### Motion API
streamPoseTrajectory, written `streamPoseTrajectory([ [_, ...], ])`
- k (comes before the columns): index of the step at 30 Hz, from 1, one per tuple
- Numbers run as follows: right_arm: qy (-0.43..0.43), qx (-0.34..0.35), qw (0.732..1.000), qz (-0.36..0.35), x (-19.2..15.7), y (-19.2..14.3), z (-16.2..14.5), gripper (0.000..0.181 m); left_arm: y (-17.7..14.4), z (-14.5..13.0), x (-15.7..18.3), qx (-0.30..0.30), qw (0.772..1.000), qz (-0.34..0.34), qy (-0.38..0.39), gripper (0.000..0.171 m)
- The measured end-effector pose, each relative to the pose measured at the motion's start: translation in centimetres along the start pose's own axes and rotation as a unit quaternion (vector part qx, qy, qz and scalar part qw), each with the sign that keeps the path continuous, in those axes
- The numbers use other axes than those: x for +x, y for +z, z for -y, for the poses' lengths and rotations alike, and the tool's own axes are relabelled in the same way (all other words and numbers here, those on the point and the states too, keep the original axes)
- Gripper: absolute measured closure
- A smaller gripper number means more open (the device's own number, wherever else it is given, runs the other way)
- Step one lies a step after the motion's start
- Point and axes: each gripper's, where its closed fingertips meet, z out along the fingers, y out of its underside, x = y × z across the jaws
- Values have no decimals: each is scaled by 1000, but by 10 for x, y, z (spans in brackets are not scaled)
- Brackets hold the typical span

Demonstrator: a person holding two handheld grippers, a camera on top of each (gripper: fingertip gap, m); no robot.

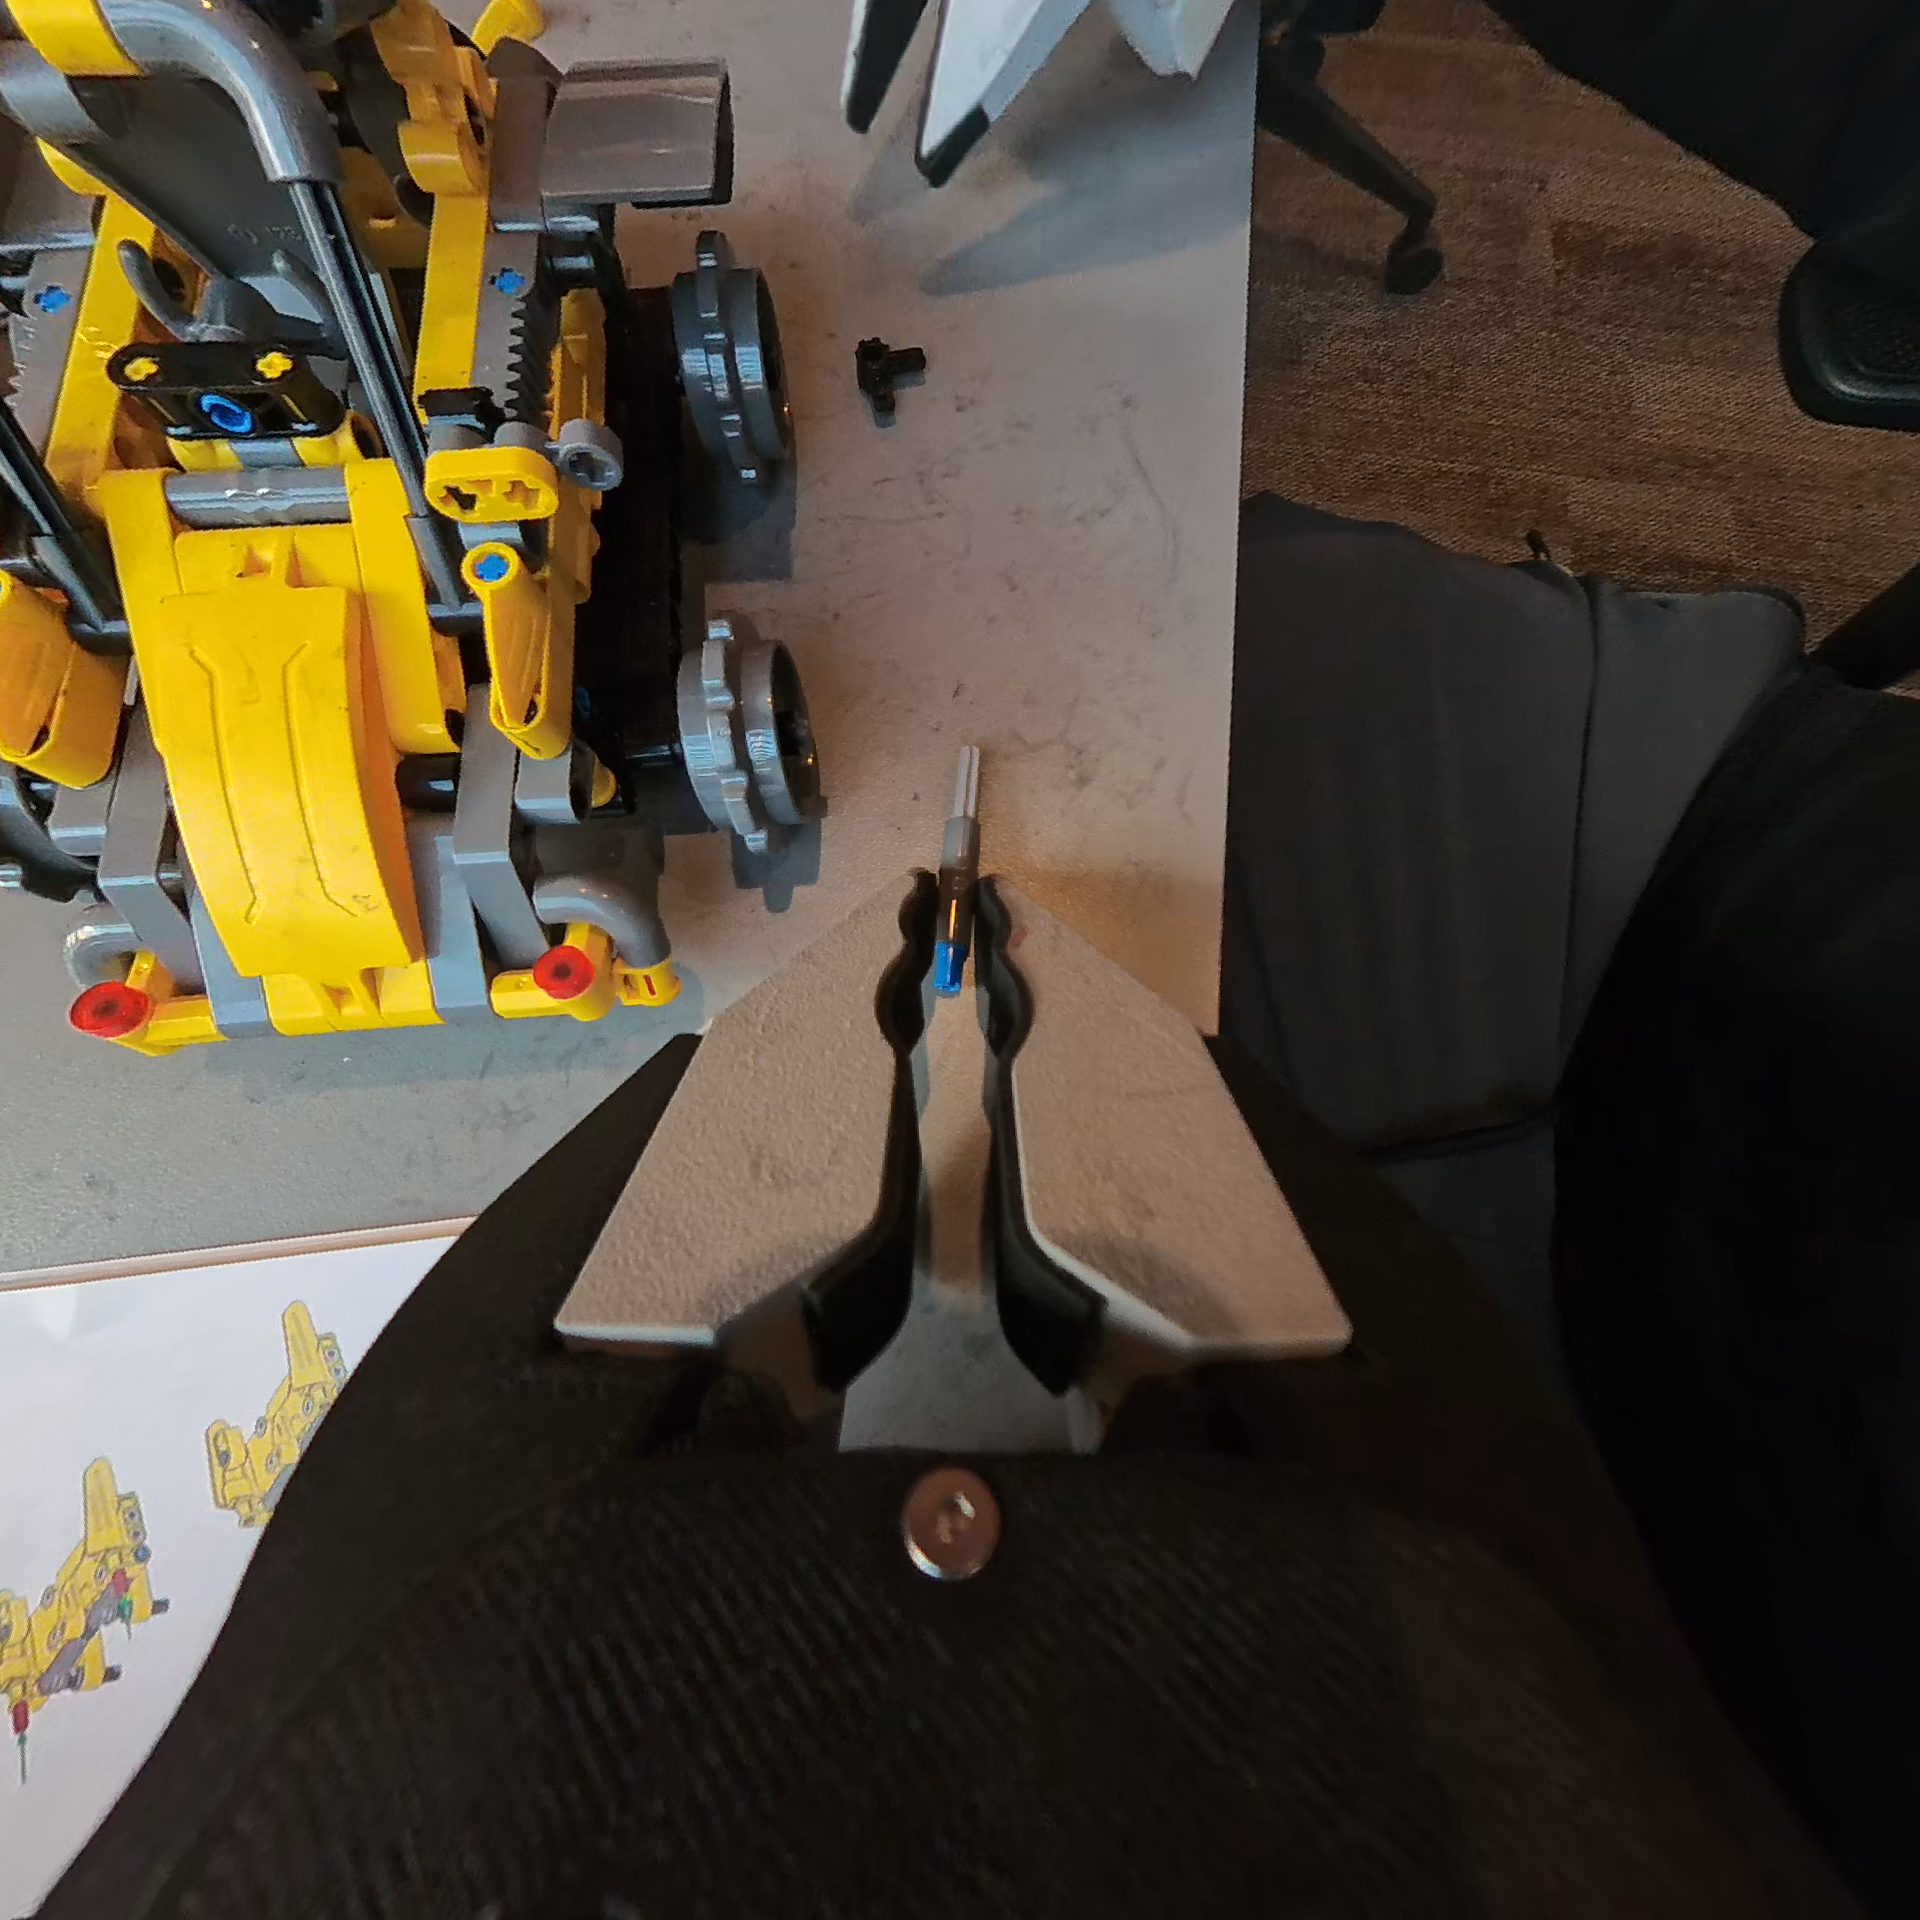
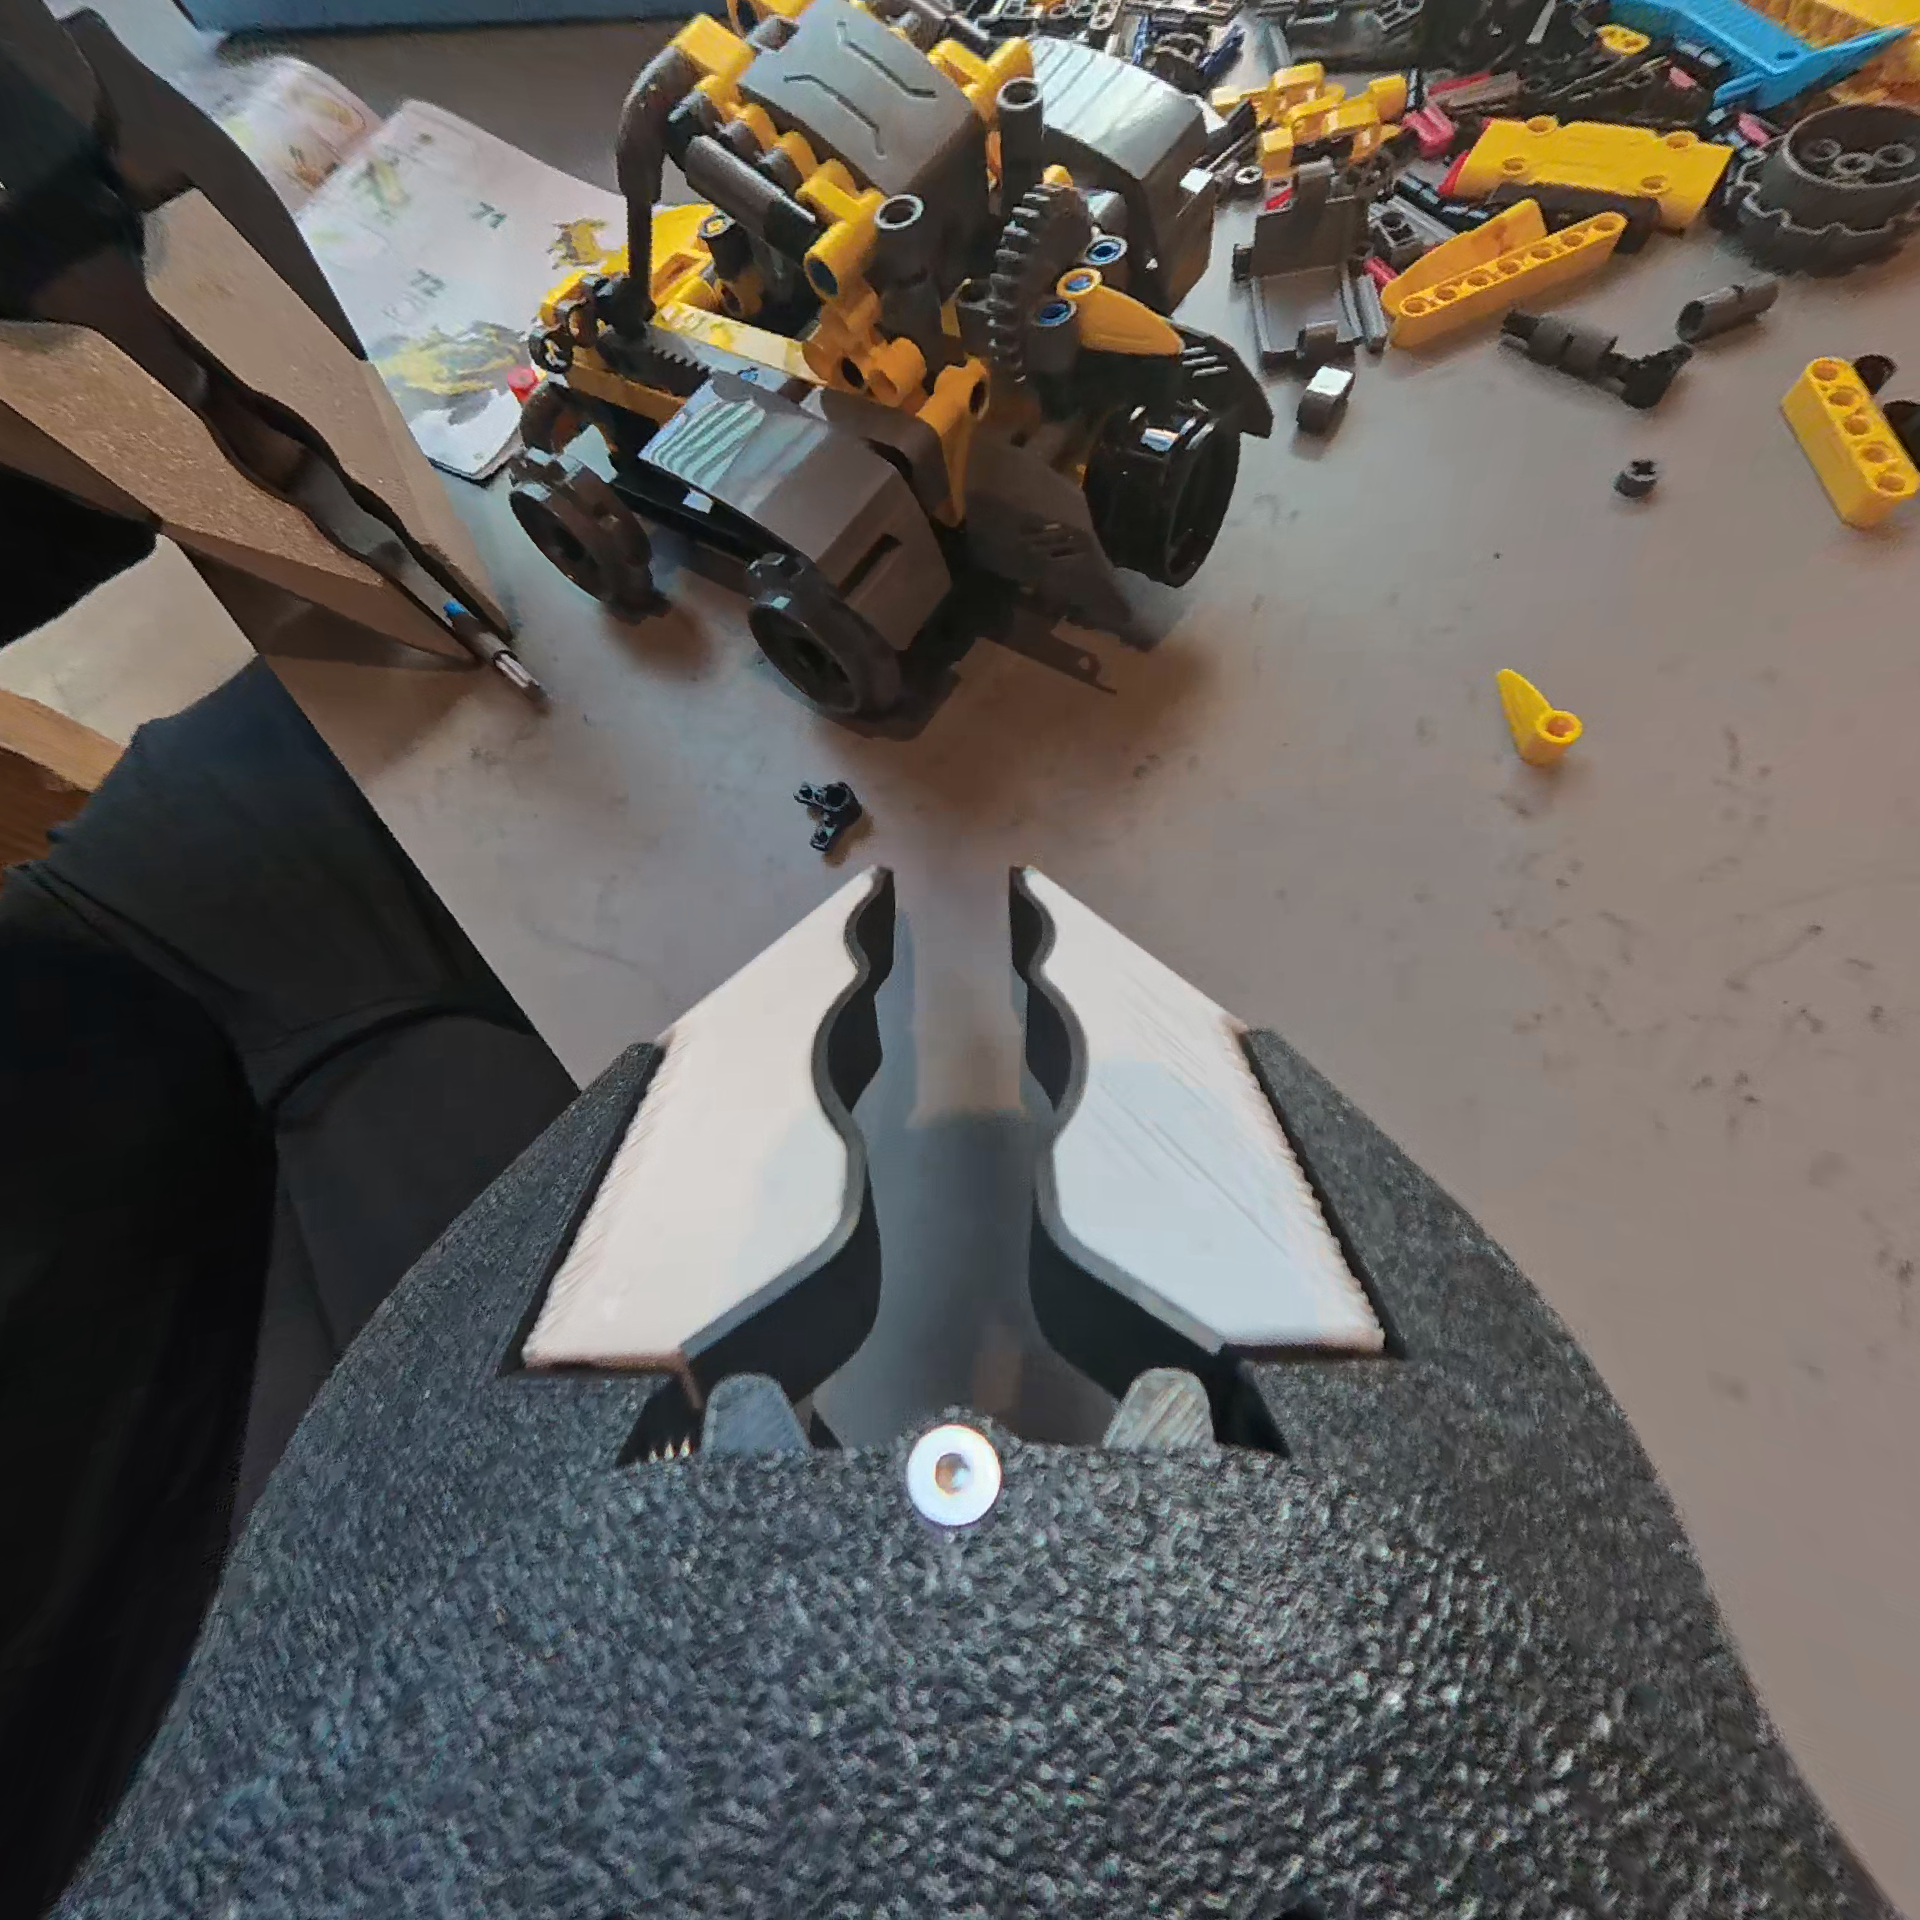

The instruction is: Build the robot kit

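Observation:
My left gripper [image 1: 951, 885] is shut on a thin axle piece [image 1: 958, 831] with a grey tip and a blue end, held just above the table near its right edge. It also shows in the right wrist view [image 2: 488, 644], still gripping the piece. A yellow and grey brick-built vehicle [image 1: 312, 582] stands to its left; it also shows in the right wrist view [image 2: 883, 395]. My right gripper [image 2: 951, 883] is open and empty, low over the table. A small black connector [image 2: 829, 810] lies just ahead of its left fingertip; it also shows in the left wrist view [image 1: 888, 366].
An instruction booklet [image 1: 156, 1455] lies at the near left; it also shows in the right wrist view [image 2: 416, 208]. Several loose yellow, grey and black parts [image 2: 1507, 208] are heaped at the far right. A small yellow cone piece [image 2: 1538, 717] lies alone. The table edge [image 1: 1236, 623] runs close on the right, with a dark chair beyond. There is about 15 cm between the tips of the two grippers. My right tips are roughly 4 cm from the small black connector [image 2: 829, 810]. The left camera catches it too, in the left wrist view [image 1: 890, 361].

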Motion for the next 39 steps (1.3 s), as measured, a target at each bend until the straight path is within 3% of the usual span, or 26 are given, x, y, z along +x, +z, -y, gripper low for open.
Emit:
streamPoseTrajectory([
  [9, -39, -47, 998, 7, -23, 28, -4, 161, 0, 0, 0, 0, 1000, 4, 4, 168],
  [12, -30, -46, 998, 9, -25, 33, -2, 163, 0, 0, 0, 0, 1000, 4, 4, 168],
  [15, -34, -47, 998, 8, -26, 34, -2, 176, 0, 0, 0, 0, 1000, 4, 4, 168],
  [25, -125, -31, 991, 46, -72, 43, 10, 178, 0, 0, 0, 0, 1000, 3, 3, 168],
  [34, -152, -23, 987, 54, -88, 45, 16, 179, 0, 0, 1, 0, 1000, 8, 13, 168],
  [39, -175, -4, 983, 54, -97, 41, 26, 179, 0, 0, 1, 0, 1000, 4, 9, 157],
])
